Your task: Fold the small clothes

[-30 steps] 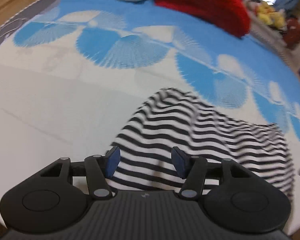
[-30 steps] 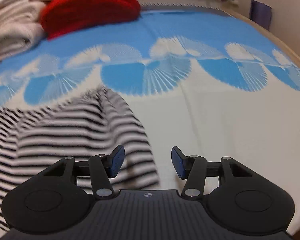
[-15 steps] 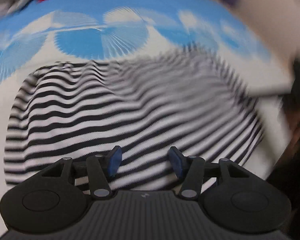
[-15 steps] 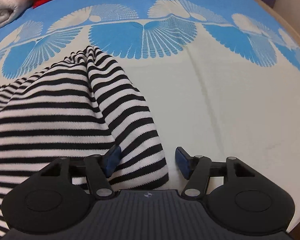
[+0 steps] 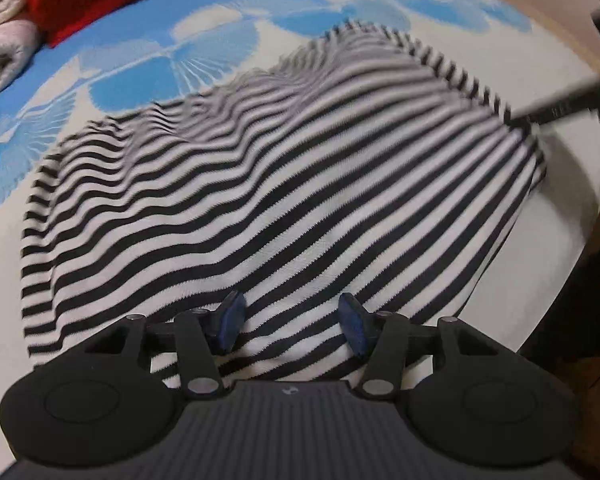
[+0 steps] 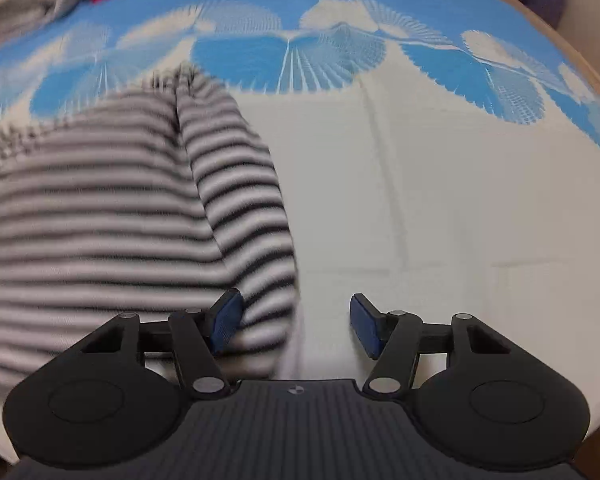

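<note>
Left wrist view: the left gripper (image 5: 290, 322) hangs over the striped top (image 5: 260, 184) spread on the bed (image 5: 4, 280), fingers parted, nothing pinched. Same deal on the right: the right gripper (image 6: 294, 324) has its fingers spread over the top's edge (image 6: 256, 240), squeezing nothing.
</note>
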The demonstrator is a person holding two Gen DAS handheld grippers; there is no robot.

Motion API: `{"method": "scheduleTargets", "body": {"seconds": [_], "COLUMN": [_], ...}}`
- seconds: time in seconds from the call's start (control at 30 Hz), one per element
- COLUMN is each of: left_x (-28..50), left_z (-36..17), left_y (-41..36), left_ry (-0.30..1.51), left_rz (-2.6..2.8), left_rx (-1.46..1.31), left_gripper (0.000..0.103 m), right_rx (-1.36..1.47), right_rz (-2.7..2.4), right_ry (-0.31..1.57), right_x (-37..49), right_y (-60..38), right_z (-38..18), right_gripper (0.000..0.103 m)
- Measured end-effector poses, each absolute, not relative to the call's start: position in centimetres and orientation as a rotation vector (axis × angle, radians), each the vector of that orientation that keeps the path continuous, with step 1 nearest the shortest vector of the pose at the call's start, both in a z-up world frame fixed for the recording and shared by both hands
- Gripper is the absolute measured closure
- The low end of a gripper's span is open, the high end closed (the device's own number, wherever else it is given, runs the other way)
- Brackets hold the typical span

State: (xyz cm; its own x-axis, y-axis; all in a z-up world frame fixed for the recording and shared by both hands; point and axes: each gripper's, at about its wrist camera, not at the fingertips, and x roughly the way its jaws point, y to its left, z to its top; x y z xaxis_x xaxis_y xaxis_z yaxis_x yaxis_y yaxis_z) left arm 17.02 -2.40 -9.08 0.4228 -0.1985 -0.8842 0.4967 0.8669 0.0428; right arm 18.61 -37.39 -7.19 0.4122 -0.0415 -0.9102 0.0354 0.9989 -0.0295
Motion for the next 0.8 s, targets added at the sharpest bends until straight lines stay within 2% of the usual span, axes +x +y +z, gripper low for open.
{"method": "scheduleTargets", "body": {"seconds": [0.13,0.27,0.6,0.7,0.8], "left_x": [15.1,13.8,9.9,9.3,9.5], "left_z": [-5.9,-3.6,-2.8,-3.4,-4.7], "left_y": [0.5,3.8,12.8,13.7,15.0], "left_ry": [0.932,0.875,0.852,0.868,0.914], "left_rz": [-0.373,-0.272,-0.032,-0.015,-0.019], "left_rx": [0.216,0.15,-0.255,-0.293,-0.413], "left_gripper": [0.045,0.045,0.048,0.048,0.048], "right_rx": [0.015,-0.006,0.234,0.277,0.306], "right_rz": [-0.094,-0.145,-0.007,0.055,0.086], "right_ry": [1.155,1.155,0.665,0.576,0.553], "right_x": [17.2,15.8,10.9,8.9,7.2], "right_y": [-38.9,-40.3,-40.4,-38.5,-36.9], "right_z": [-6.7,-6.5,4.1,6.6,6.3], "right_gripper": [0.042,0.048,0.047,0.046,0.046]}}
